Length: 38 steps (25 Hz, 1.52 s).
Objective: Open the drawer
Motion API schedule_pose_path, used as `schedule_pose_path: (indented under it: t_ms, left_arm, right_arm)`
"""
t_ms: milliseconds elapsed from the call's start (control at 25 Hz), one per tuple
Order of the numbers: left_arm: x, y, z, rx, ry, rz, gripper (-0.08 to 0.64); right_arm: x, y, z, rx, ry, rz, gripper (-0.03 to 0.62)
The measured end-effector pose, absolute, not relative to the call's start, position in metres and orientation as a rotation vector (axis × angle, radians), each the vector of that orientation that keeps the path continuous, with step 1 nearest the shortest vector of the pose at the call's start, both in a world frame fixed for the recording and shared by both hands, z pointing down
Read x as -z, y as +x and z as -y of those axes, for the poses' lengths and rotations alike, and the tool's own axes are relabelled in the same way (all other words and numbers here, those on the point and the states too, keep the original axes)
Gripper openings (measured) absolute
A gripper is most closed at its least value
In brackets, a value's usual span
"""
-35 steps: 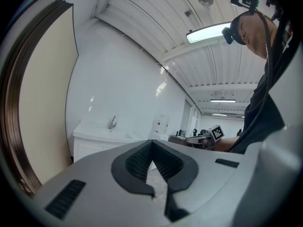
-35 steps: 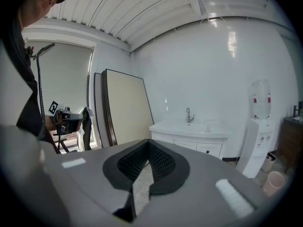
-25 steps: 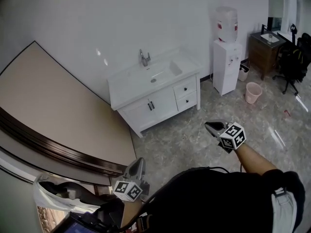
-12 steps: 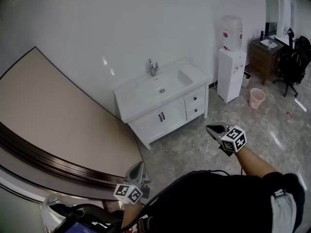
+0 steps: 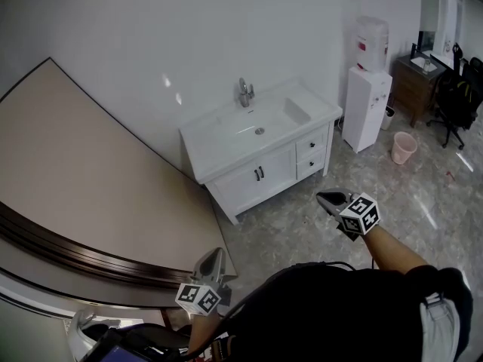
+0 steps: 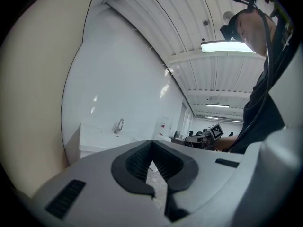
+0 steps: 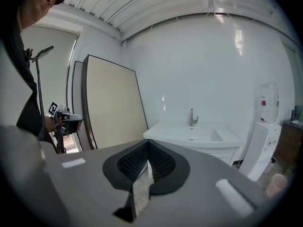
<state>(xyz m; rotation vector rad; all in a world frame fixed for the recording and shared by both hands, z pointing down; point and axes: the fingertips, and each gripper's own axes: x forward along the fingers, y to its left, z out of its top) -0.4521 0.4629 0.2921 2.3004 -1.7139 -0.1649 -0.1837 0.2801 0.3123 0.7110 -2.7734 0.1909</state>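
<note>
A white vanity cabinet (image 5: 260, 145) with a sink and a faucet (image 5: 245, 93) stands against the far wall. It has two small drawers (image 5: 312, 153) stacked at its right end and two doors with dark handles (image 5: 259, 173) to their left. My right gripper (image 5: 323, 197) is shut and empty, held out over the floor short of the cabinet. My left gripper (image 5: 215, 253) is low at the left, also shut and empty. The right gripper view shows its shut gripper (image 7: 148, 145) with the vanity (image 7: 199, 136) beyond. The left gripper view shows that shut gripper (image 6: 151, 145) and the vanity (image 6: 94, 143) at the left.
A large beige board (image 5: 83, 172) with a dark frame leans on the wall at the left. Right of the vanity stand a white water dispenser (image 5: 367, 89) and a pink bin (image 5: 404, 147), then a wooden desk (image 5: 419, 78) and an office chair (image 5: 456, 96). The floor is grey marble tile.
The vanity has grown larger and slid right in the head view as I walk toward it. Both grippers travel along with me and stay shut.
</note>
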Motion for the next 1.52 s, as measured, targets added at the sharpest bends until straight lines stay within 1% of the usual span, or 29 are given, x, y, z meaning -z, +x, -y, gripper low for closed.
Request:
schedule_pose_path:
  t_ms: [280,480,800,960,1240,1520]
  left_arm:
    - [-0.293,-0.461,-0.434,0.156,2.251,1.774,-0.005]
    - [-0.294,-0.459,-0.394,0.148,2.211,1.848,-0.005]
    - [-0.271,-0.42,-0.31,0.177,2.155,1.931,-0.005]
    - [-0.273,-0.391,-0.27,0.163,2.154,1.932,-0.005]
    - [-0.277,-0.362,-0.21,0.128,2.157,1.901,-0.003]
    - [-0.283,-0.364,-0.165,0.095,2.186,1.835,-0.005]
  right_arm:
    - [-0.316,-0.209,-0.239,-0.202,0.618,2.809,-0.005]
    - [-0.326,-0.215,-0.185,-0.202,0.553,2.832,-0.005]
    - [-0.309,-0.196,-0.086,-0.21,0.434,2.887,-0.005]
    - [-0.311,-0.176,-0.045,-0.203,0.406,2.891,-0.005]
    - [-0.319,-0.139,0.015,-0.202,0.442,2.868,-0.005]
    - [-0.336,-0.128,0.048,-0.258,0.509,2.835,-0.005]
